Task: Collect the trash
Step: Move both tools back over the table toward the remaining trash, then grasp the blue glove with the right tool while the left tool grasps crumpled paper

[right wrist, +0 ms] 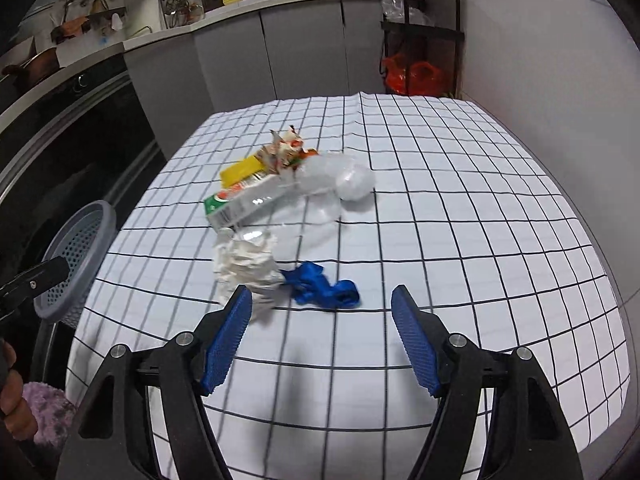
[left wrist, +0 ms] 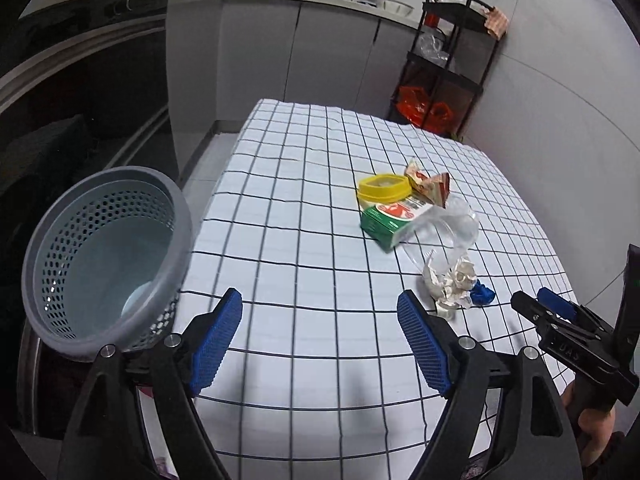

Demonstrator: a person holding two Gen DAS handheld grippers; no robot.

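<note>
Trash lies on the checked tablecloth (left wrist: 304,208): a yellow lid (left wrist: 384,187), a green carton (left wrist: 394,218), a red-white wrapper (left wrist: 430,184), a clear plastic bag (left wrist: 456,224), crumpled white paper (left wrist: 450,282) and a blue scrap (left wrist: 482,294). A grey perforated basket (left wrist: 108,260) stands at the table's left edge. My left gripper (left wrist: 320,340) is open and empty near the front edge. My right gripper (right wrist: 322,332) is open and empty, just in front of the blue scrap (right wrist: 324,288) and white paper (right wrist: 246,264). The carton (right wrist: 240,202) and plastic bag (right wrist: 332,184) lie beyond.
Grey kitchen cabinets (left wrist: 280,48) and a counter with a sink stand behind the table. A black shelf cart (left wrist: 444,68) with orange bags stands at the back right. A dark oven front (left wrist: 80,92) is on the left. The right gripper shows in the left wrist view (left wrist: 560,320).
</note>
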